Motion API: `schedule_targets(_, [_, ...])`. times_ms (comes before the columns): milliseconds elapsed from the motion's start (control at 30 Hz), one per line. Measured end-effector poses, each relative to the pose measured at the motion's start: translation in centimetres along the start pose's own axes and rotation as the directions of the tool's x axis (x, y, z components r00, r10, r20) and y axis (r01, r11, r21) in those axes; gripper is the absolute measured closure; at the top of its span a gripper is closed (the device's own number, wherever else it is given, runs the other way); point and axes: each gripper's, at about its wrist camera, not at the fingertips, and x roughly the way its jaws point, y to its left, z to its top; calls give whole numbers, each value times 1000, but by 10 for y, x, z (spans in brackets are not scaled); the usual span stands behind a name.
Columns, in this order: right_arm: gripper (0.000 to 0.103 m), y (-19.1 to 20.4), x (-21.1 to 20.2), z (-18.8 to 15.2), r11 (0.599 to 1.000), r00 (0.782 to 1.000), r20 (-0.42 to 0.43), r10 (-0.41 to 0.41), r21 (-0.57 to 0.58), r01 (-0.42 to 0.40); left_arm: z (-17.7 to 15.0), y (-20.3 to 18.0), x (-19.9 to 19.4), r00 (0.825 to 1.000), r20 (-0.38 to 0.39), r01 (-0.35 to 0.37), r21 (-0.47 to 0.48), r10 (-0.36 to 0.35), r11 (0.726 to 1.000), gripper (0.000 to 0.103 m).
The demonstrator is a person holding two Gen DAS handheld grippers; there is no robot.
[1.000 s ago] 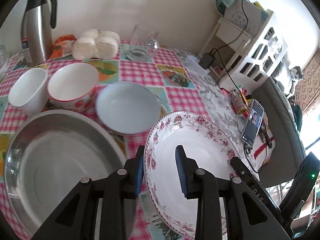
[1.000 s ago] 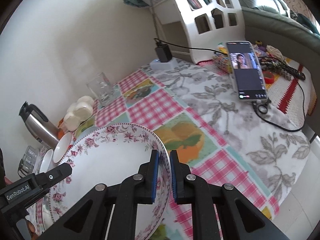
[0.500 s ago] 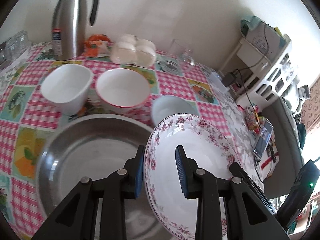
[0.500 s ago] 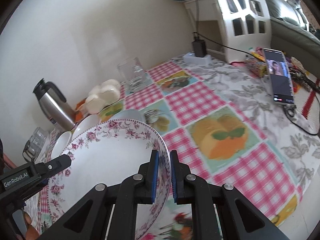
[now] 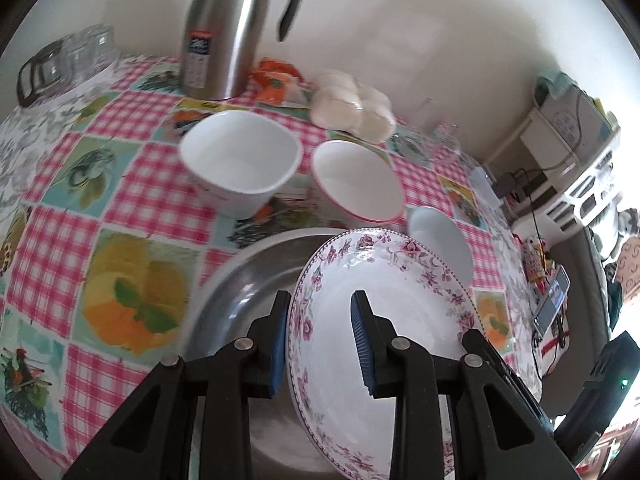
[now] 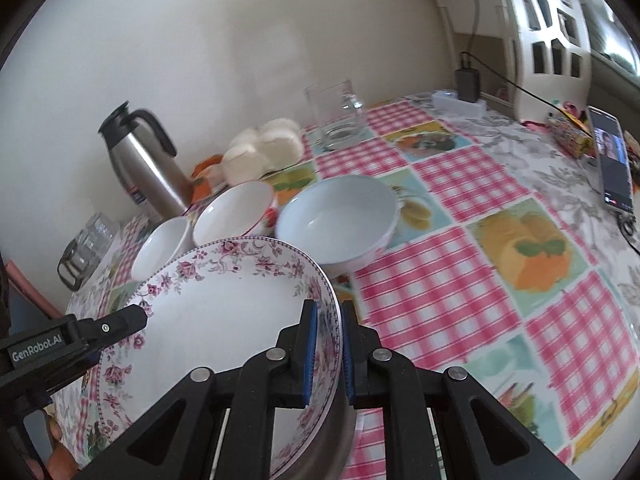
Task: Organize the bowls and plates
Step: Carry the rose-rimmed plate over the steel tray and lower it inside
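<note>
Porcelain, white with a band of pink flowers round its rim, the deep floral plate (image 5: 400, 320) hung tilted above a large round stainless-steel basin (image 5: 248, 280) on the pink-checked, fruit-printed tablecloth (image 5: 132, 184). Both tools held it by opposite edges. The left gripper (image 5: 320, 336) had its blue-padded jaws set astride the near rim, one finger outside the plate and one inside over the white well; the outer pad lay against the rim, but whether the inner one pressed on the porcelain could not be told. In the right wrist view the right gripper (image 6: 326, 354) had its jaws pressed nearly together, pinching the thin flowered rim (image 6: 332, 320) of the plate between the blue pads, and the left tool's black finger showed at the plate's far edge.

Behind the basin stood three bowls in a row: a squarish white bowl (image 5: 240, 160), a round white bowl with a red rim (image 5: 356, 180) just beside it, and a pale blue-white bowl (image 6: 340, 216) partly hidden behind the plate in the left view. Further back, near the wall, were a steel thermos jug with a black handle (image 5: 228, 28), a clear glass mug (image 6: 336, 116) and a pack of white round buns (image 5: 352, 108). A smartphone with a lit screen (image 6: 612, 160) lay well apart at the table's far side.
</note>
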Motion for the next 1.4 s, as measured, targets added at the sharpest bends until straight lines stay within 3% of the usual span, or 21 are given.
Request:
schedule_targets(367, [90,21,22,-12,999,998,-60,-7,-35,5,-2,28,15,997,-66,-47,-42,44,998,72])
schedule_targets(800, [89,21,35,-20,998,994,-108,-30,-62,24,-13,36,37,978,-185,-107,-66,93,992,72])
schedule_targets(1167, [86,26,36,-22,991,992,-110,-67,-126,53,-13,36,37,975,-197,-118,-82,100,990,71])
schedule_targets(1400, [86,28,34,-20,984,991,-102,-85,-164,68,-12,31,37,971,-190,-161,-61,147,985,69])
